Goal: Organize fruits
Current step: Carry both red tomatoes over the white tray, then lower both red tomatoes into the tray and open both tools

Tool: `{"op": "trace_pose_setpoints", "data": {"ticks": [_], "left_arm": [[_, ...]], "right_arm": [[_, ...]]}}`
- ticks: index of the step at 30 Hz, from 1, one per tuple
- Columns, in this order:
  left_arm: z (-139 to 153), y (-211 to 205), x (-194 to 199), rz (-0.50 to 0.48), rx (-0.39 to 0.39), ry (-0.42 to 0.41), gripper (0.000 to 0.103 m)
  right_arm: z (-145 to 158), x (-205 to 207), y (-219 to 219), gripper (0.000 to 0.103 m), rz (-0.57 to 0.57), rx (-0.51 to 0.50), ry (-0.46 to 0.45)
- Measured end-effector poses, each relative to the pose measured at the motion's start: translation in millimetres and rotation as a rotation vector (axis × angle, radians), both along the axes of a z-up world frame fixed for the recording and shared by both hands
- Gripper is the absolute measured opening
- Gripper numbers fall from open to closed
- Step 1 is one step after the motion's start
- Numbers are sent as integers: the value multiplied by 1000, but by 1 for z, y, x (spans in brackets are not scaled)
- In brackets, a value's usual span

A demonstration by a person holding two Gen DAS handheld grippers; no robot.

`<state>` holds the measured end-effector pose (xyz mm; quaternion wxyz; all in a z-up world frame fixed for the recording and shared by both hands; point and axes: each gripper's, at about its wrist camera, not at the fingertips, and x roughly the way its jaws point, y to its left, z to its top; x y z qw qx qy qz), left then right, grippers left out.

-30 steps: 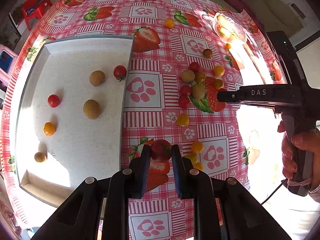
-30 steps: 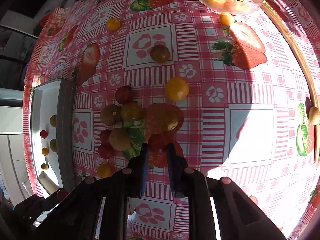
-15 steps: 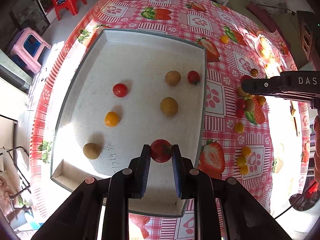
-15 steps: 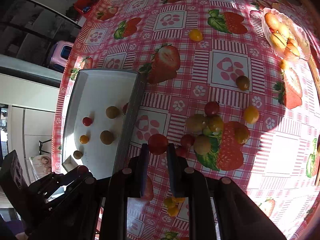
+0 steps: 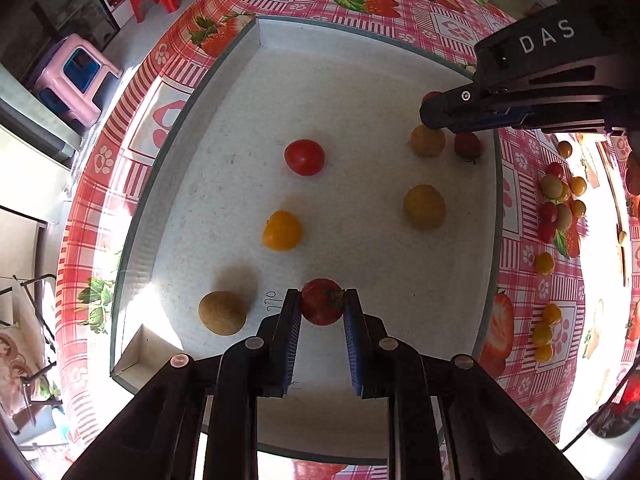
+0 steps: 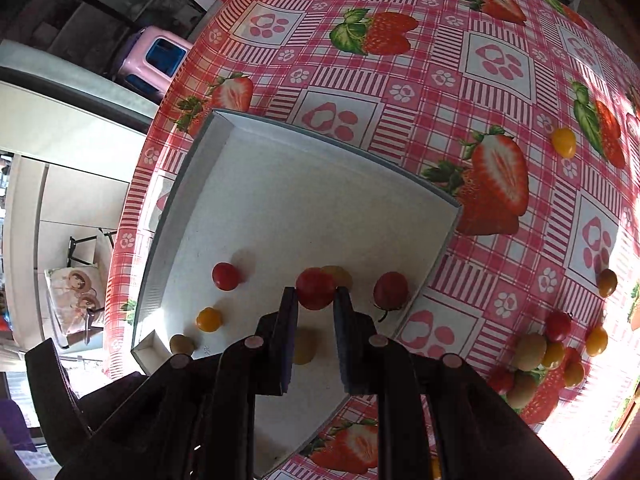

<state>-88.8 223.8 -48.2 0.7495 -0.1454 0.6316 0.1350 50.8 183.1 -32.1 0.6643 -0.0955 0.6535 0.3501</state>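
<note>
A white tray (image 5: 360, 80) lies on the strawberry tablecloth and holds several small fruits: a red tomato (image 5: 304, 157), an orange one (image 5: 281, 230), brown ones (image 5: 222, 313). My left gripper (image 5: 322, 307) is shut on a red tomato (image 5: 322, 301) above the tray's near part. My right gripper (image 6: 315, 300) is shut on another red tomato (image 6: 315, 288) above the tray's (image 6: 280, 184) right side; it shows in the left wrist view (image 5: 430, 114) over the tray's far right corner.
A pile of loose red, yellow and brown fruits (image 5: 560, 204) lies on the cloth right of the tray, also seen in the right wrist view (image 6: 540, 356). More yellow fruits (image 5: 546, 332) lie nearer. A pink stool (image 5: 76, 76) and a red chair stand beyond the table edge.
Both grippers have carried their red tomatoes from the loose pile leftward to above the tray. The right gripper now hangs over the tray's right side.
</note>
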Motion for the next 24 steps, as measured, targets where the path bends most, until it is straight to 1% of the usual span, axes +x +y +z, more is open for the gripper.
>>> {"op": "trace_pose_setpoints", "data": {"ticks": [3, 5, 7, 11, 12, 13, 14, 15, 16, 17, 18, 19, 20, 21, 24], "left_arm": [[-4, 1, 0, -3, -6, 7, 23], [-7, 2, 0, 0, 3, 11, 23], [-11, 5, 0, 1, 3, 23, 23], [-14, 4, 1, 8, 3, 35, 25], [-15, 5, -1, 8, 3, 40, 39], [-15, 6, 0, 12, 8, 40, 55], [-14, 6, -1, 15, 14, 28, 82], [-10, 5, -1, 16, 36, 10, 85], [-7, 4, -1, 8, 48, 1, 85], [-6, 3, -1, 0, 47, 3, 85], [-6, 3, 0, -4, 43, 7, 85], [-6, 2, 0, -6, 42, 11, 85], [-6, 2, 0, -6, 42, 14, 85], [-6, 2, 0, -7, 40, 18, 85], [-4, 2, -1, -6, 41, 28, 85]], "right_arm": [[-7, 4, 11, 20, 6, -23, -3], [-9, 5, 17, 20, 12, -33, -16], [-11, 8, 23, 22, 21, -48, -25], [-24, 13, 30, 23, 22, -97, -14], [-26, 13, 29, 23, 19, -98, -12], [-25, 12, 29, 23, 19, -94, -20], [-25, 12, 30, 23, 25, -98, -25], [-25, 12, 32, 24, 33, -100, -28], [-25, 12, 36, 25, 38, -101, -25], [-24, 12, 37, 30, 42, -98, -16], [-24, 13, 39, 41, 43, -97, -10], [-21, 13, 41, 48, 43, -91, -12], [-18, 12, 41, 59, 42, -81, -14], [-13, 10, 43, 67, 42, -69, -11], [-1, 8, 39, 83, 36, -40, -2]]}}
